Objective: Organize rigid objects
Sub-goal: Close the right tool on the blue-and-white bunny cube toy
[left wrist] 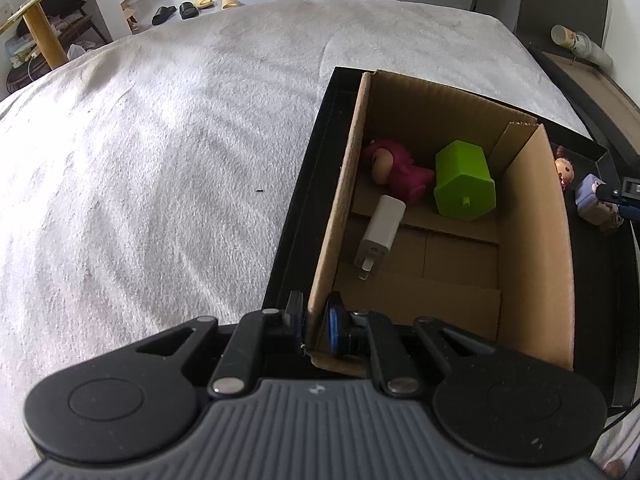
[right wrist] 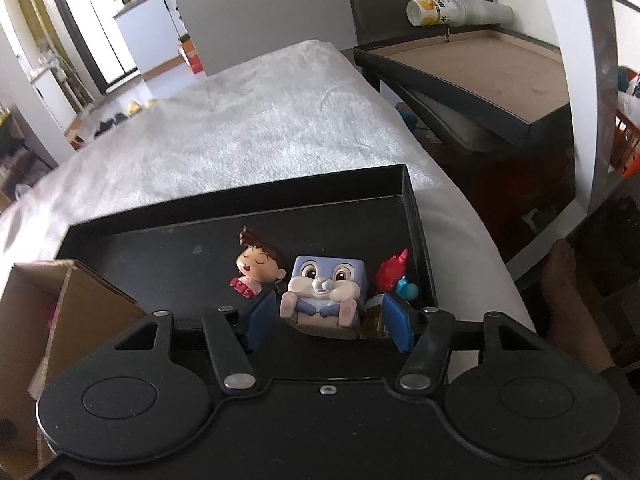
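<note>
I judge the rabbit cube (right wrist: 324, 296), on the tray's (right wrist: 416, 216) right side, light and rigid, graspable by its flat sides between my wide right gripper (right wrist: 326, 320), while the left gripper (left wrist: 314, 322) pinches the cardboard box (left wrist: 560, 280) wall.

Soft daylight, strong fisheye bending, blurred right-view edges.

Cardboard box (left wrist: 532, 240) sits in tray (right wrist: 416, 216), tray on blanket (left wrist: 160, 160). In box: charger (left wrist: 380, 232) nearest me, plush toy (left wrist: 396, 168) behind it, hexagonal block (left wrist: 464, 180) right of plush. Right of box, on tray floor: doll figure (right wrist: 258, 266) left, rabbit cube (right wrist: 326, 294) middle, small figure (right wrist: 394, 276) right. My left gripper (left wrist: 314, 320) straddles box's near wall.
</note>
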A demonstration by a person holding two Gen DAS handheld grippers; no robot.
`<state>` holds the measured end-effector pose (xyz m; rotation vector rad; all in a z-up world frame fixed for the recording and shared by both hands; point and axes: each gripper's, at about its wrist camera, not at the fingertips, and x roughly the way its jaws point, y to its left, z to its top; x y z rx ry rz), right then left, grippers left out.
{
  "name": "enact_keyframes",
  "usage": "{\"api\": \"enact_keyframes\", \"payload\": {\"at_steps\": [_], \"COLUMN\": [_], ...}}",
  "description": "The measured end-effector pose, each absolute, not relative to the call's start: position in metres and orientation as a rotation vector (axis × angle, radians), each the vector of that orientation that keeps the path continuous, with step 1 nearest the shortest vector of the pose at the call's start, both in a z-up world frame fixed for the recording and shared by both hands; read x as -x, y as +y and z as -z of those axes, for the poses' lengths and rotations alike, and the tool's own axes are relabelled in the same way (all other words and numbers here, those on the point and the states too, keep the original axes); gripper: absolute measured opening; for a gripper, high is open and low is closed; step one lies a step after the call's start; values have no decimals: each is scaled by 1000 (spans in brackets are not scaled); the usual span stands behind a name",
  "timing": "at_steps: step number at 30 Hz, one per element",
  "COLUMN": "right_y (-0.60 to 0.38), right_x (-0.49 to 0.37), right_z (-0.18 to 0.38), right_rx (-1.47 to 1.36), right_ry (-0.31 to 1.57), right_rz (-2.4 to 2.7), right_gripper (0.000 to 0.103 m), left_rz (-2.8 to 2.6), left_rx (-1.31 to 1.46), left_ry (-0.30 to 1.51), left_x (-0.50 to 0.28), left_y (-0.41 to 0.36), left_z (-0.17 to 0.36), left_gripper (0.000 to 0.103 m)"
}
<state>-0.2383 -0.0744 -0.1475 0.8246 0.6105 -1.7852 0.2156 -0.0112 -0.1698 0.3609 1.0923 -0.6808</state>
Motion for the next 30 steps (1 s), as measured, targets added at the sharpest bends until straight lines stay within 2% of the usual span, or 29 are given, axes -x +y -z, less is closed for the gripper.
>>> {"api": "enact_keyframes", "payload": {"at_steps": [3, 4, 6, 30], "right_y": [-80, -82, -85, -41], "right_x": [229, 226, 220, 182], "right_z": [152, 154, 156, 158], "right_rx": [-799, -781, -750, -799], "right_ry": [664, 685, 736, 920], "right_rz": [1799, 1805, 1811, 1713], "right_gripper": [59, 57, 45, 44], "left_rz": [686, 688, 687, 716], "left_rx": [-373, -376, -384, -408], "left_ry": [1089, 1087, 1083, 1069], "left_x": [-215, -214, -213, -211], "left_y": [-11, -11, -12, -15], "left_z": [170, 170, 170, 170], "left_gripper": [11, 11, 11, 11]}}
